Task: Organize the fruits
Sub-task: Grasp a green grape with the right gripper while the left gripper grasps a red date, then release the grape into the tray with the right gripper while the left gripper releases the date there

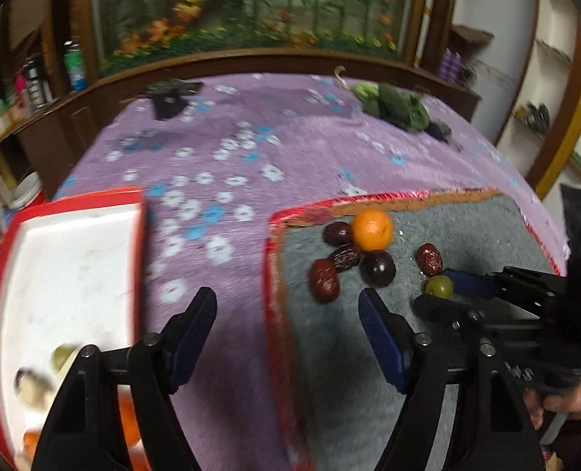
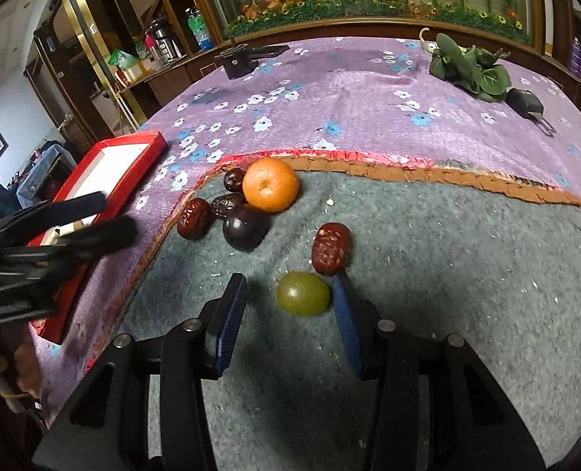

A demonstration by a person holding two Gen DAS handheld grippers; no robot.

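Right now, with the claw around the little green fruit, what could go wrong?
1. The green grape sits off-centre in the open right gripper, close against one finger, so it may roll away on closing.
2. The red date lies just past that fingertip and could get bumped.
3. A hard squeeze might crush the grape.
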